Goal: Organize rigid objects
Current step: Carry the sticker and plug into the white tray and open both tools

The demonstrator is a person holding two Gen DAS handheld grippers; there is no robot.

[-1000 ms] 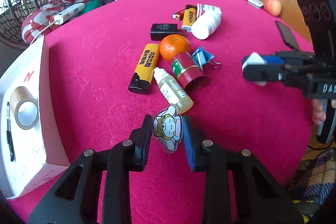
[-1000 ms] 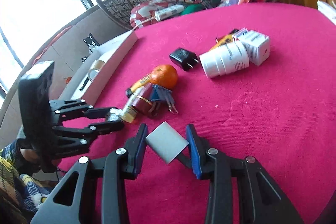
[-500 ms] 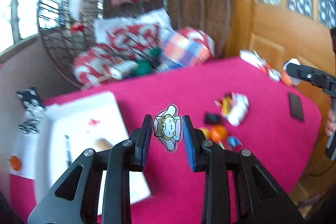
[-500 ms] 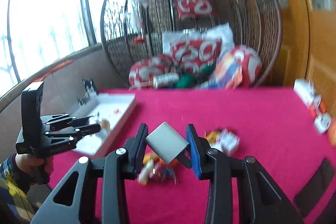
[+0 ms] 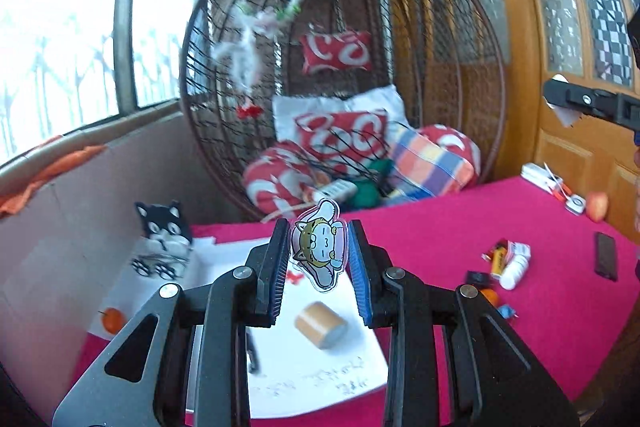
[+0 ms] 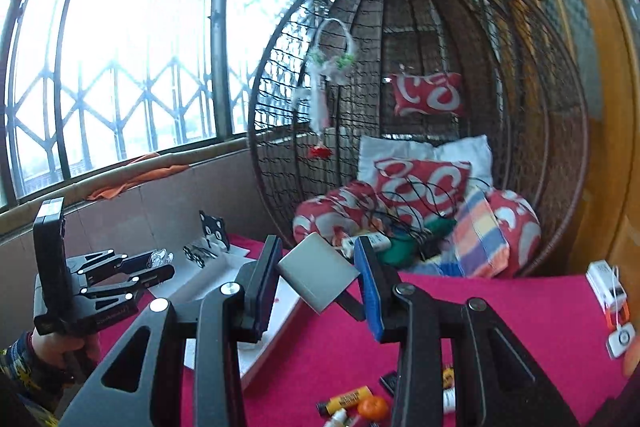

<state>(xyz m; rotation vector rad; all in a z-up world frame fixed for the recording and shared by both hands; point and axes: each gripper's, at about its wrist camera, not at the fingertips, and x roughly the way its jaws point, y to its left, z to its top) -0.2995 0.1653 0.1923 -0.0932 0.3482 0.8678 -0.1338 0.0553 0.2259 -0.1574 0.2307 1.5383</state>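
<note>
The cartoon charm [image 5: 318, 255] sits pinched by its thin edges in the left gripper [image 5: 319, 269], high over the white box [image 5: 320, 383] at the table's left edge, so it could twist out. Further right, the right gripper [image 6: 316, 281] clamps a grey block [image 6: 316, 277] cornerwise, a hold likely to slip above the red table [image 6: 500, 311].

Cartoon charm [image 5: 319, 254] between left gripper [image 5: 319, 277] fingers [image 5: 279, 269], above white tray [image 5: 320, 367]
</note>
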